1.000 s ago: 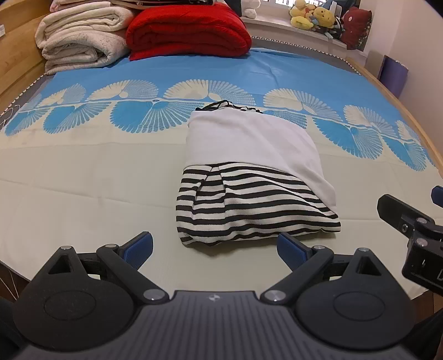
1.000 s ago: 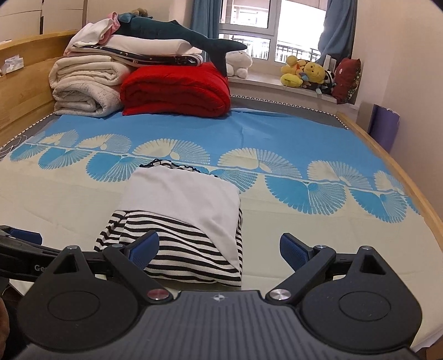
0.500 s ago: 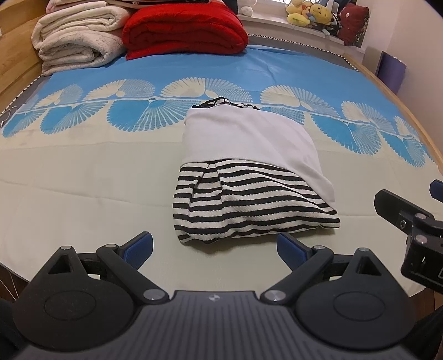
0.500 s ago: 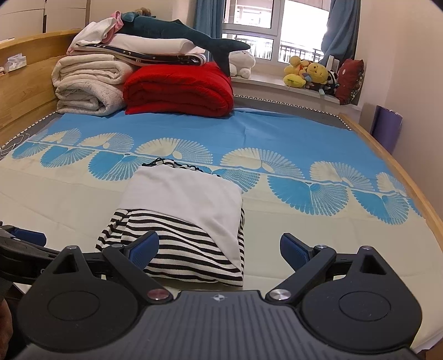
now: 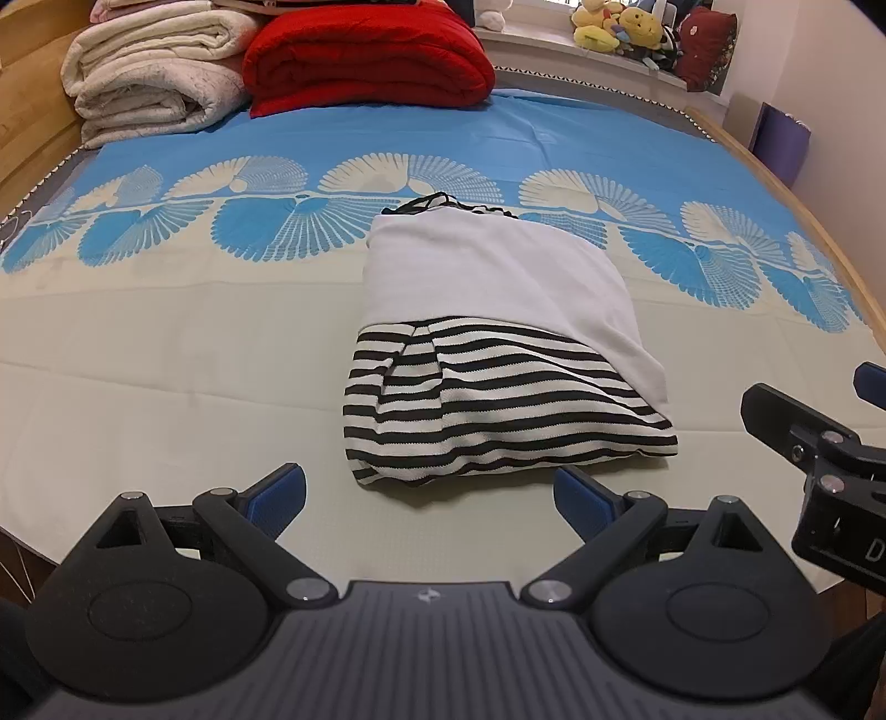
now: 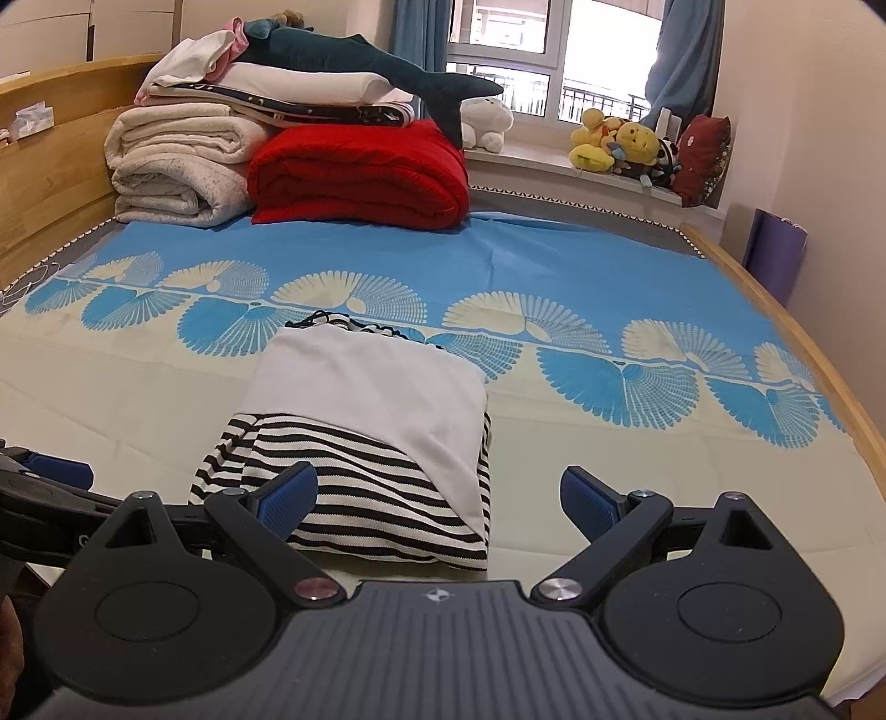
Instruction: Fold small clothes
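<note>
A folded striped garment point(image 5: 498, 382) is lying mid-bed point(image 5: 166, 354), nearer the foot edge. Both the left tool point(image 5: 429, 493) and right tool point(image 6: 437, 493) are gaping wide, holding nothing. Red blanket point(image 6: 360, 171) is sitting at the headboard corner, under the window point(image 6: 498, 33).

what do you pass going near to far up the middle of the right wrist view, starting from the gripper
right gripper → folded striped garment → white fabric layer on top of it → fan-pattern band of the bedspread → plain blue stretch → red folded quilt → window
</note>
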A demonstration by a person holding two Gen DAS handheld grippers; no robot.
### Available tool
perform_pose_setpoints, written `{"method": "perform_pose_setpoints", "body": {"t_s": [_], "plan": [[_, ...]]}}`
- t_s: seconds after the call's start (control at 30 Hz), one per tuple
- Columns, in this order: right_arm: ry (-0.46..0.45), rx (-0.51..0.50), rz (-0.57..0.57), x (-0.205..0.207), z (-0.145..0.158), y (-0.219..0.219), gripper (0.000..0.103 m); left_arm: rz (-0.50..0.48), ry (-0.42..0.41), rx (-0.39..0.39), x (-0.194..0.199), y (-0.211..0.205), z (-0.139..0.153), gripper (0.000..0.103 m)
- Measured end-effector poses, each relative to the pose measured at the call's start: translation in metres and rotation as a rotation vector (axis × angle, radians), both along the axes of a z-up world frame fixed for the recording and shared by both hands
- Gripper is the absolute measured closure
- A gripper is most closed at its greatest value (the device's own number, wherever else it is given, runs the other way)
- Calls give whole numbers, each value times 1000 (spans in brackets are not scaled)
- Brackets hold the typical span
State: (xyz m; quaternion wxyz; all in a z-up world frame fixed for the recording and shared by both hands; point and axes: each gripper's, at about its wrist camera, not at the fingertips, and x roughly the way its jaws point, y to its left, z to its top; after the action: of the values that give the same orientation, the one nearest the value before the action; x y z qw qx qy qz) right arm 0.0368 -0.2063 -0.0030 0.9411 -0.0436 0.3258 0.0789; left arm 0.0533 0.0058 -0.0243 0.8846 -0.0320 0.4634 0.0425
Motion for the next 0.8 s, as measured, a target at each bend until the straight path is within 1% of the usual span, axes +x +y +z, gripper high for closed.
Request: {"method": "perform_pose_setpoints", "body": {"t_s": [0.8], "plan": [[-3, 1, 7, 0, -1, -1, 8, -4, 1, -4, 0, -1, -1, 5]]}}
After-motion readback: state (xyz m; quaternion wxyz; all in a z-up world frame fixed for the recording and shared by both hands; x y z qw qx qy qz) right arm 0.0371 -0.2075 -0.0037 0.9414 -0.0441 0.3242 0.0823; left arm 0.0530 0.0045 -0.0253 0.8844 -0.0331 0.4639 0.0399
